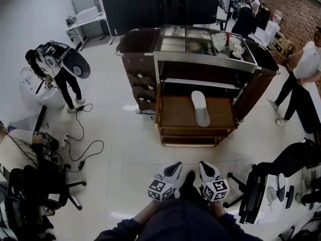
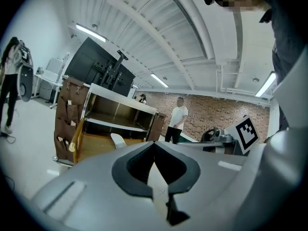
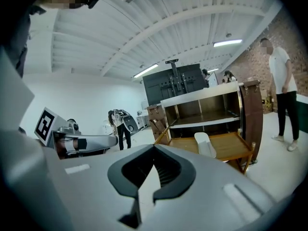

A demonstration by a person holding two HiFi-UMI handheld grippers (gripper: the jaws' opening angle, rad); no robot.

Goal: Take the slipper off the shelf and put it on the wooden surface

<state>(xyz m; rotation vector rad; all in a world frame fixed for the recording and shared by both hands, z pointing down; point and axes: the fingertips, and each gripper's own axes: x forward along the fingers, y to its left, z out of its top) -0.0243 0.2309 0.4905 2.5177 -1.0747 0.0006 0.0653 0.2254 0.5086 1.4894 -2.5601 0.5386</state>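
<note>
Holds left hand-held gripper and right hand-held gripper side by side, jaws pressed together, empty. Open floor ahead up to the wooden surface, slipper lying lengthwise there, clear of both side edges.

Head view: steeply down, well back from the shelf cart; both gripper views: low, upward-tilted, sharing it

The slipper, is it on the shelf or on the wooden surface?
On the wooden surface: the slipper lies flat on it, below the shelf.
</note>
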